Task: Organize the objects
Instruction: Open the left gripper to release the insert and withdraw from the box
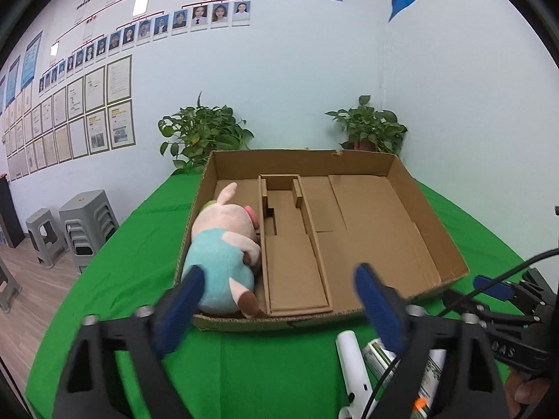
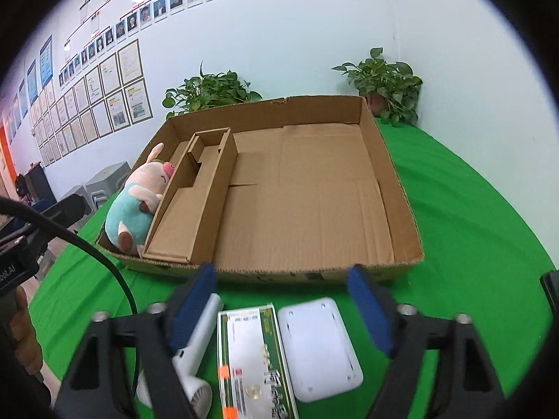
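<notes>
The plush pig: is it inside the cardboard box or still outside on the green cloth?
Inside. The plush pig lies on its side in the leftmost compartment of the cardboard box, against the divider.

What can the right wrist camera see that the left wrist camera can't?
Only the right wrist view shows the flat white device and the small white fan whole on the green cloth. Only the left wrist view shows the right tongs from outside. Both show the cardboard box, the plush pig in its left compartment, and the green-edged packet.
</notes>
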Demonstrator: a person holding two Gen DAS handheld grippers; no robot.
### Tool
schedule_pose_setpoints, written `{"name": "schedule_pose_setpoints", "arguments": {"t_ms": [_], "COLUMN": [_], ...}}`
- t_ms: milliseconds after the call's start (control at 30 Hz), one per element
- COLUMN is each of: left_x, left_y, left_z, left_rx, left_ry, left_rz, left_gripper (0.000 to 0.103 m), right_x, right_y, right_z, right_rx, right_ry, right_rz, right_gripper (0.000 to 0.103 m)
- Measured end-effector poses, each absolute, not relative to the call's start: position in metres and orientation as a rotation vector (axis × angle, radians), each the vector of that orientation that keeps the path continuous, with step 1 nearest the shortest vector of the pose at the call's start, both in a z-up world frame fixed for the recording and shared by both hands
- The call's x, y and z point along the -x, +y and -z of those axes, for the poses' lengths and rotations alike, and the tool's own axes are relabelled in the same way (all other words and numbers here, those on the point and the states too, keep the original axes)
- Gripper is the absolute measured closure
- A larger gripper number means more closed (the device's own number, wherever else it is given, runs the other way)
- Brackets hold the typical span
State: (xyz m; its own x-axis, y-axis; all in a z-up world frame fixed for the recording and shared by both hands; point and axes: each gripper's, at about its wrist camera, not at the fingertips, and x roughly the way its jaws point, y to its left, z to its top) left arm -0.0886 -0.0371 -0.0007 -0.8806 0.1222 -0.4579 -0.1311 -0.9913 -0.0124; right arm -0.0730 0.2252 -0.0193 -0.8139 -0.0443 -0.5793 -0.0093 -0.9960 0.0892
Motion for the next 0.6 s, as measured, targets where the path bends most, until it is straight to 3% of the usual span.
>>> {"name": "schedule_pose_setpoints", "arguments": {"t_ms": [67,133,300,333,400,433,467,600], "left_x": [0.084,0.079,0.066,0.063,0.061,0.058,0.053,0.041], "left_y": [-0.03,-0.026,-0.018,-0.017,-0.015,-0.017,-0.02,-0.02], "left_z": [0.008,0.015,0.024,0.024,0.024,0.024,0.023,0.02], "left_rx": [0.73,0.761,0.756,0.755,0.753,0.743,0.719,0.703], "left_ry": [0.041,0.037,0.012,0.014,0.003,-0.014,-0.042,-0.027], "left_rz": [-2.906,-2.884,-2.867,-2.881,-2.899,-2.902,-2.908,-2.899], "left_gripper": [0.071,0.096,0.097,0.093,0.068,0.038,0.016,0.014], "right_x": [0.066,0.06,0.038,0.035,0.027,0.024,0.021,0.0], "right_y": [0.227,0.228,0.225,0.225,0.225,0.226,0.226,0.222], "right_z": [0.023,0.027,0.033,0.033,0.033,0.032,0.032,0.028], "right_rx": [-0.959,-0.971,-0.936,-0.931,-0.913,-0.901,-0.887,-0.802], "right_ry": [-0.126,-0.122,-0.081,-0.078,-0.061,-0.067,-0.067,0.069], "right_rz": [2.98,2.977,2.976,2.981,2.983,2.977,2.968,2.943], "right_gripper": [0.077,0.088,0.095,0.095,0.095,0.095,0.095,0.088]}}
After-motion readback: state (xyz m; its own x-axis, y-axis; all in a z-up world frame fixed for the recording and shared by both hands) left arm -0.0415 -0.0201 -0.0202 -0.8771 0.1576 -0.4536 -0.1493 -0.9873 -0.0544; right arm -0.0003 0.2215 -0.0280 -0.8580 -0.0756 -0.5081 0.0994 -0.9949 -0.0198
